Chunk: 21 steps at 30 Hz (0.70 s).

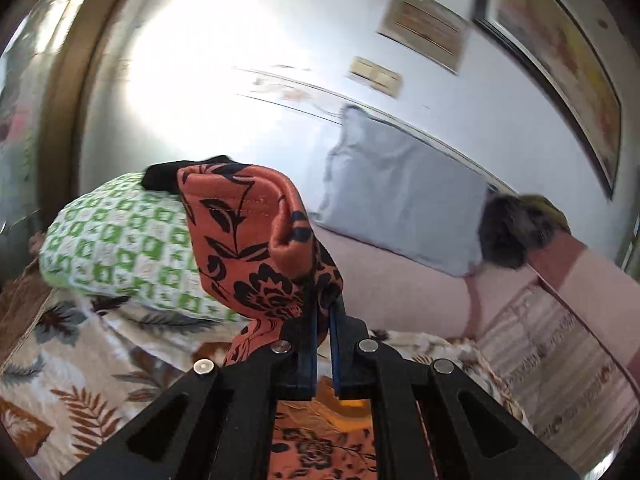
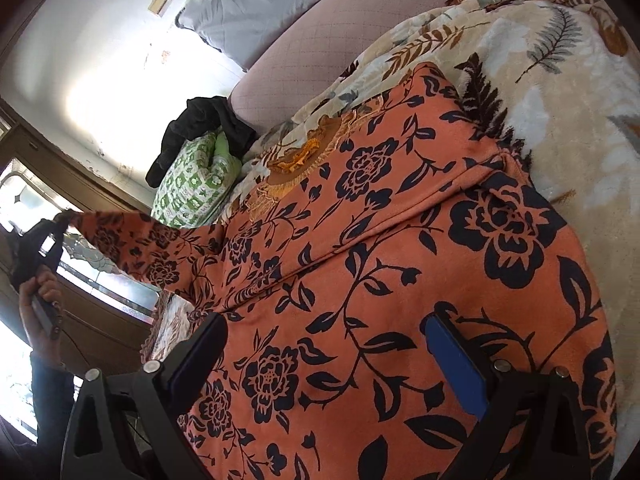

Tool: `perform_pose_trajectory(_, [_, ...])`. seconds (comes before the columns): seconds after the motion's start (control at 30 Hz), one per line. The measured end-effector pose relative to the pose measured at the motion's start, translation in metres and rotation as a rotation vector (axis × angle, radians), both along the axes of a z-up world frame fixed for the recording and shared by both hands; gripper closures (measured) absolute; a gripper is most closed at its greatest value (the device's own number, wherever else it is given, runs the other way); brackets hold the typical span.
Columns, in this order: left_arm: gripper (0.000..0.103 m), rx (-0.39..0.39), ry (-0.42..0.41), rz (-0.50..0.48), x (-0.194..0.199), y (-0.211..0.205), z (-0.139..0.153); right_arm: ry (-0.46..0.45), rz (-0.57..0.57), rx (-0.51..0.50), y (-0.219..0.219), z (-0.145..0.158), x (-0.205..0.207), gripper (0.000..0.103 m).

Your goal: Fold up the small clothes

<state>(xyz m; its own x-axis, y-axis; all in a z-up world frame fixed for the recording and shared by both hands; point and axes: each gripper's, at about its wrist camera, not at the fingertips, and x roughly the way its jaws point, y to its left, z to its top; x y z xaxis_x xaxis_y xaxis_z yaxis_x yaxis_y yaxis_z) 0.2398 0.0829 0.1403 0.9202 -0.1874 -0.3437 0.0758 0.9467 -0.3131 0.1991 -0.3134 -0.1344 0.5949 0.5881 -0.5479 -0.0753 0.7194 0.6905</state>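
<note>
An orange garment with a black flower print [image 2: 400, 260] lies spread on the leaf-print blanket [image 2: 560, 80] on the bed. My left gripper [image 1: 324, 308] is shut on the end of its sleeve [image 1: 248, 240] and holds it lifted off the bed. In the right wrist view the left gripper [image 2: 60, 220] shows at the far left with the sleeve [image 2: 132, 240] stretched out to it. My right gripper [image 2: 324, 344] is open, its fingers wide apart just above the garment's body, holding nothing.
A green-and-white patterned pillow [image 1: 120, 248] with a black cloth [image 2: 200, 128] on it lies at the bed's head. A grey pillow [image 1: 400, 200] leans on the wall over a pink mattress [image 2: 320, 40]. A wooden frame [image 2: 80, 184] stands at the left.
</note>
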Motion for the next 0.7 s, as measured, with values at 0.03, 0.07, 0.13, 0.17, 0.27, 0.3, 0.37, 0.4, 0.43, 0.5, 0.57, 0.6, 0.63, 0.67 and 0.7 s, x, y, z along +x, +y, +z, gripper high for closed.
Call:
perform_pose_trajectory(0.03, [0.098, 0.031, 0.014, -0.057, 0.003, -0.030, -0.003, -0.003, -0.009, 0.005, -0.003, 0.001, -0.002, 0.002])
perform_pose_trajectory(0.07, [0.098, 0.068, 0.048, -0.129, 0.009, -0.062, -0.012, -0.005, -0.020, 0.013, -0.006, 0.002, -0.003, 0.002])
perform_pose_trajectory(0.13, [0.097, 0.107, 0.129, -0.215, 0.016, -0.112, -0.042, -0.010, -0.047, 0.031, -0.014, 0.004, -0.006, 0.002])
perform_pose_trajectory(0.17, [0.092, 0.118, 0.195, -0.273, 0.023, -0.138, -0.066, -0.012, -0.058, 0.041, -0.018, 0.005, -0.007, 0.002])
perform_pose_trajectory(0.27, [0.049, 0.176, 0.426, -0.408, 0.042, -0.188, -0.152, -0.012, -0.088, 0.055, -0.027, 0.006, -0.008, 0.002])
perform_pose_trajectory(0.3, [0.049, 0.182, 0.515, -0.403, 0.044, -0.188, -0.182, -0.012, -0.097, 0.059, -0.031, 0.006, -0.009, 0.002])
perform_pose_trajectory(0.37, [0.049, 0.145, 0.626, -0.337, 0.044, -0.165, -0.219, -0.014, -0.107, 0.072, -0.036, 0.008, -0.011, 0.001])
perform_pose_trajectory(0.4, [0.049, 0.113, 0.649, -0.303, 0.041, -0.146, -0.228, -0.019, -0.112, 0.075, -0.037, 0.009, -0.012, 0.001])
perform_pose_trajectory(0.43, [0.049, 0.084, 0.650, -0.263, 0.036, -0.123, -0.232, -0.022, -0.116, 0.074, -0.040, 0.011, -0.013, 0.001])
perform_pose_trajectory(0.5, [0.047, 0.079, 0.618, -0.189, 0.027, -0.083, -0.227, -0.027, -0.118, 0.091, -0.041, 0.015, -0.012, 0.001])
perform_pose_trajectory(0.57, [0.035, 0.099, 0.568, -0.092, 0.018, -0.042, -0.218, -0.019, -0.116, 0.122, -0.042, 0.019, -0.008, 0.001])
perform_pose_trajectory(0.6, [0.032, 0.120, 0.553, -0.029, 0.013, -0.019, -0.217, -0.014, -0.113, 0.138, -0.042, 0.020, -0.004, 0.001])
perform_pose_trajectory(0.63, [0.032, 0.128, 0.550, 0.014, 0.009, -0.004, -0.220, -0.013, -0.107, 0.151, -0.041, 0.023, 0.001, 0.001])
perform_pose_trajectory(0.67, [0.032, 0.122, 0.566, 0.052, 0.008, 0.015, -0.226, -0.015, -0.103, 0.157, -0.039, 0.027, 0.006, 0.001])
perform_pose_trajectory(0.7, [0.032, 0.102, 0.591, 0.078, 0.008, 0.030, -0.233, -0.013, -0.101, 0.167, -0.039, 0.030, 0.014, 0.001])
